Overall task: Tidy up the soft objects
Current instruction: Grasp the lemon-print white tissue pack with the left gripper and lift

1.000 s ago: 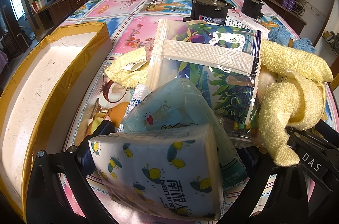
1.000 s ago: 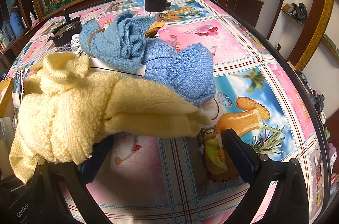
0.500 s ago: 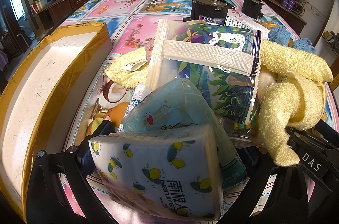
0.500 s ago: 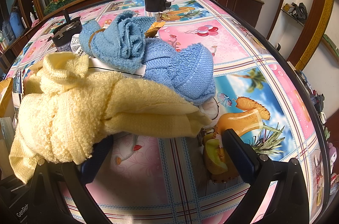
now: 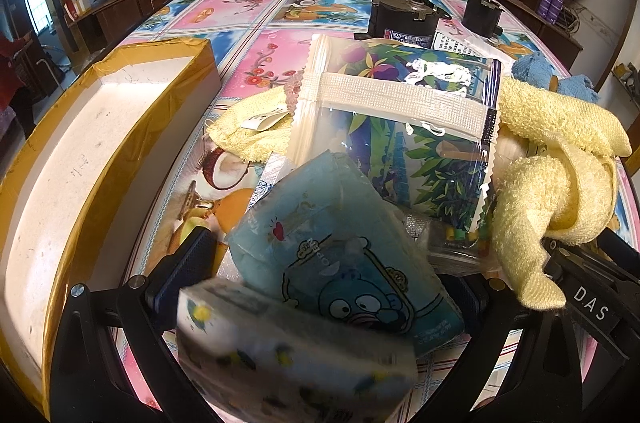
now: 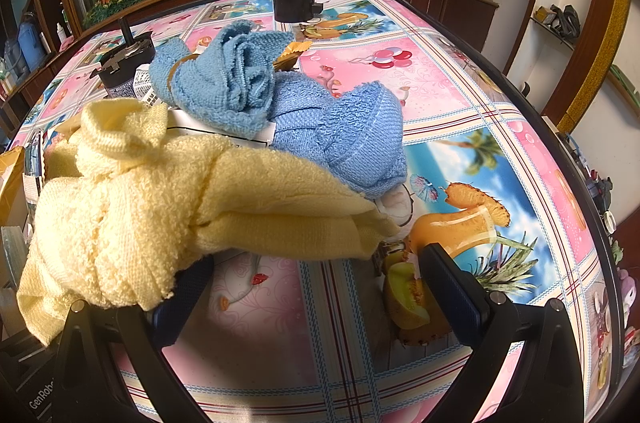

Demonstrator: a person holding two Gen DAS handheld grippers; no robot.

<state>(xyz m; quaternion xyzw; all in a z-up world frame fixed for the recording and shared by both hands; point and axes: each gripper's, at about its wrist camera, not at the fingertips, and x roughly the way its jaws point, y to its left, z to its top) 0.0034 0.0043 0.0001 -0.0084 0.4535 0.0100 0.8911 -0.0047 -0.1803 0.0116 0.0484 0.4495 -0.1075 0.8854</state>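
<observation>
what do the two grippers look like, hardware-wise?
Both are alike: black angular finger arms with silver bolts and dark blue textured pads. Left gripper shows a pad at its left finger. In its view, the right gripper's body carries white "DAS" lettering. Right gripper has a blue pad; "GenRob" is printed at lower left. No cables or hands visible.

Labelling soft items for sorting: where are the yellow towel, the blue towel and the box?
yellow towel point(image 6: 160, 199), right wrist view, bunched middle.
blue towel point(image 6: 340, 135), right wrist view, folded front part.
box point(image 5: 80, 151), left wrist view, white inner floor.
</observation>
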